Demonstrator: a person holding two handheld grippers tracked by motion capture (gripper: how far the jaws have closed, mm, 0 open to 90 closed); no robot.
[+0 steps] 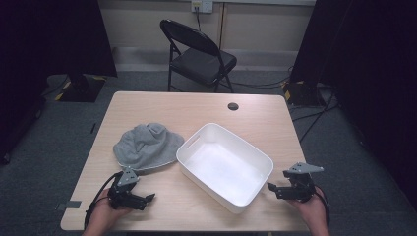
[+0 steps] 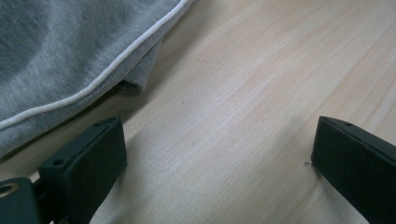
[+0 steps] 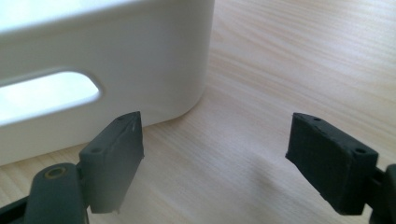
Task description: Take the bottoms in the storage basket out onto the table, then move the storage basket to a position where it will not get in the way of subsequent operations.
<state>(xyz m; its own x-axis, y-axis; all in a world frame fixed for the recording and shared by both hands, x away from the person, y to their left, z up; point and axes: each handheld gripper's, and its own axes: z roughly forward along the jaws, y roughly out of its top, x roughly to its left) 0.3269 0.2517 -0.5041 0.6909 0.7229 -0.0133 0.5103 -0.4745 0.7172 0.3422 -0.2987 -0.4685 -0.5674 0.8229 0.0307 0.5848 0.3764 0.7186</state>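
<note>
A grey cloth with a white piped hem lies crumpled on the left half of the wooden table. A white plastic bin with a handle slot stands empty beside it, turned at an angle. My left gripper rests near the front edge, just below the cloth, jaws wide apart over bare wood. In the left gripper view the cloth lies a little ahead of the left gripper. My right gripper sits at the bin's near right corner, open, nothing between its jaws. The bin wall shows just beyond the right gripper.
A black folding chair stands behind the table. A dark cable hole sits near the table's far edge. Cables run over the grey carpet at right. Bare wood lies between the two grippers at the front.
</note>
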